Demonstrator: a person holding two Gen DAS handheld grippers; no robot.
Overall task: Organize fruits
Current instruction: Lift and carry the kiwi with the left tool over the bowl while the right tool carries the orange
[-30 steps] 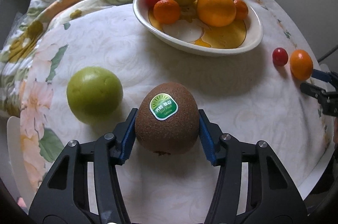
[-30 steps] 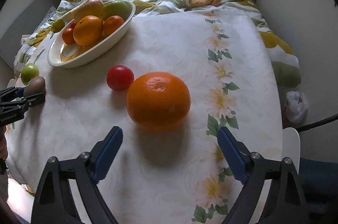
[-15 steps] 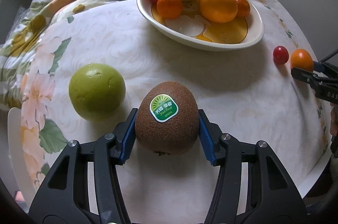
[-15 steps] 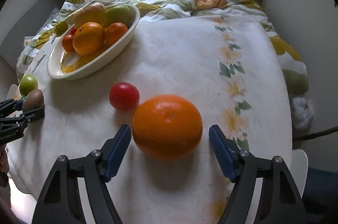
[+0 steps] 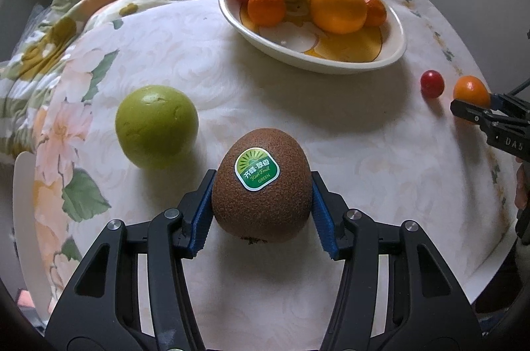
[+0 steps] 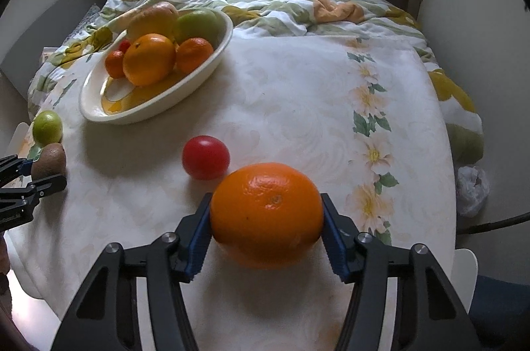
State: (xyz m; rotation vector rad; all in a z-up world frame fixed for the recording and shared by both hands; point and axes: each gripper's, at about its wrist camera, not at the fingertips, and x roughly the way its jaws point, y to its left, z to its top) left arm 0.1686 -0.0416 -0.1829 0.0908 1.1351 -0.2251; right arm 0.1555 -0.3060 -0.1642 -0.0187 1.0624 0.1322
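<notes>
While the left gripper (image 5: pixel 261 211) clamps the kiwi (image 5: pixel 261 185) between both blue pads at lower centre of the left view, the right gripper (image 6: pixel 266 233) grips the orange (image 6: pixel 266 213) the same way at lower centre of the right view. One green fruit (image 5: pixel 156 126) lies just left of the kiwi, apart from it. One small red fruit (image 6: pixel 205 156) sits just beside the orange, at its upper left. One white bowl (image 5: pixel 394 29), in the upper right of the left view, holds six visible fruits: one yellowish, one green, one large orange, two small orange, one small red. All stand on one flowered tablecloth (image 6: pixel 298 105).
</notes>
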